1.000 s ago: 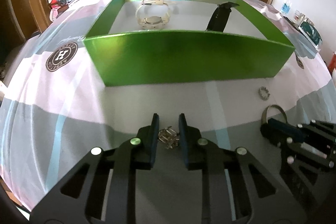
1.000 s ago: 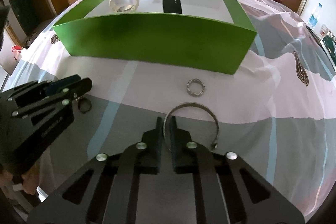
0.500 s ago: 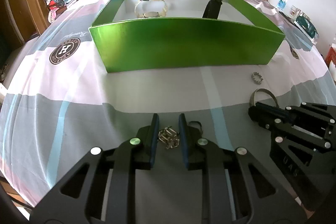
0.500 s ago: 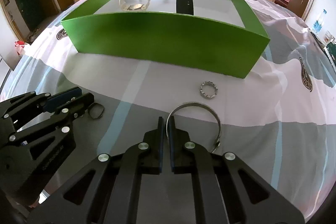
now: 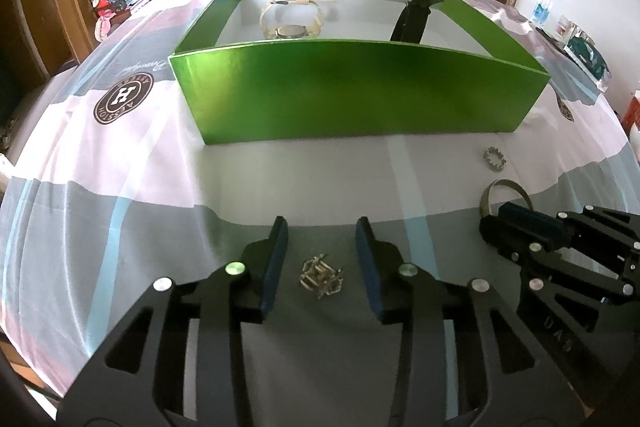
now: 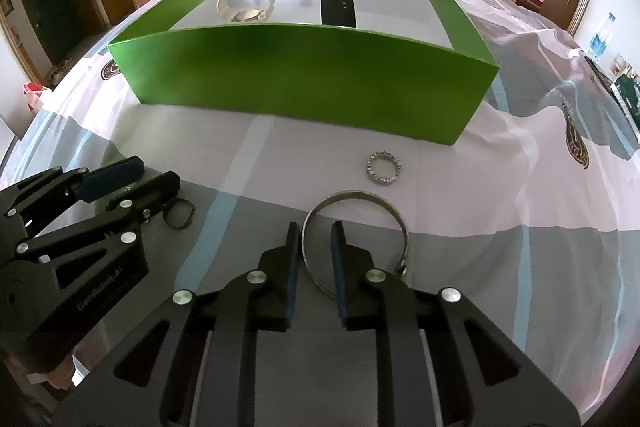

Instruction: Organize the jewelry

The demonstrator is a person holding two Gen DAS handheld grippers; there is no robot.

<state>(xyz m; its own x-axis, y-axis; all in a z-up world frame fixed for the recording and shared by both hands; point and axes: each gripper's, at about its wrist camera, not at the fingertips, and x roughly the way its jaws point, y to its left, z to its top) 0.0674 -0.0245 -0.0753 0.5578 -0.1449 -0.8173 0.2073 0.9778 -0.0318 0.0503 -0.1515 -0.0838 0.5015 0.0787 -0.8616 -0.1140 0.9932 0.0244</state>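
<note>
The left hand-held gripper (image 5: 322,259) stands wide open, holding nothing, with the small gold link cluster (image 5: 321,275) lying on the desk (image 5: 120,227) squarely between its fingers. The right hand-held gripper (image 6: 313,259) is part open, straddling the near-left rim of the silver bangle (image 6: 356,237), not clamped. The green box (image 5: 360,95) lies straight ahead, beyond both.

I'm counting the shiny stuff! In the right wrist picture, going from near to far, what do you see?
Tongs → big silver bangle → little sparkly ring → green box → black watch strap inside it.
</note>
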